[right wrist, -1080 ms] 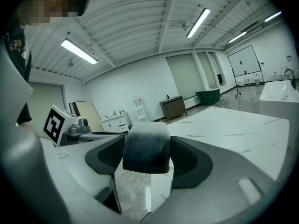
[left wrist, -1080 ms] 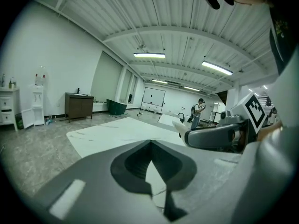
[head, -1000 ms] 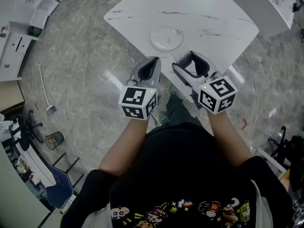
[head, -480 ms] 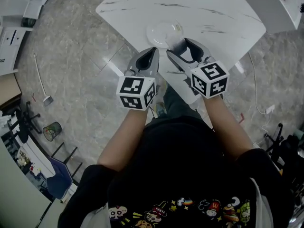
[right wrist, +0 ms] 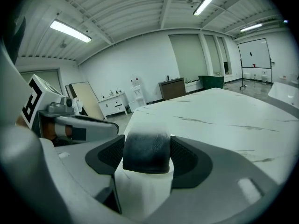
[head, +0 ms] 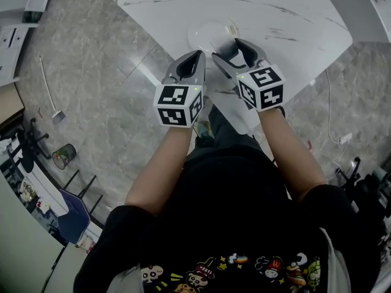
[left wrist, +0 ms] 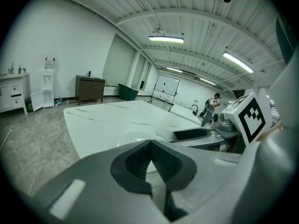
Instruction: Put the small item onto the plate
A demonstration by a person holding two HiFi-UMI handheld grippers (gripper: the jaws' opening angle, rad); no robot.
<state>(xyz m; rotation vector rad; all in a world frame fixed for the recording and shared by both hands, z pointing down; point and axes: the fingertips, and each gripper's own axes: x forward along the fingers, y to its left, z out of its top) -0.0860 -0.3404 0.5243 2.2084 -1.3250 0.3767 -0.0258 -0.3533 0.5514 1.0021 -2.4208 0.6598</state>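
Note:
A clear glass plate [head: 206, 34] lies near the front edge of the white marble table [head: 275, 17]. My right gripper [head: 227, 47] reaches over the plate's near rim. It is shut on a small item [right wrist: 145, 152], white with a dark rounded top, which fills the gap between the jaws in the right gripper view. My left gripper [head: 194, 57] hangs just left of it at the table's edge, jaws closed together with nothing between them [left wrist: 150, 146]. The plate [left wrist: 131, 137] shows faintly beyond the left jaws, beside the right gripper [left wrist: 191, 134].
Grey tiled floor surrounds the table. A long-handled dustpan [head: 52, 102], a mesh waste bin [head: 61, 157] and a chair base [head: 27, 148] sit at the left. A cable [head: 330, 121] runs on the floor at the right. Cabinets [right wrist: 112, 104] stand along the far wall.
Both grippers have moved forward toward the table; the right one, still holding the item, now reaches the plate's near rim. The left one stays shut beside it.

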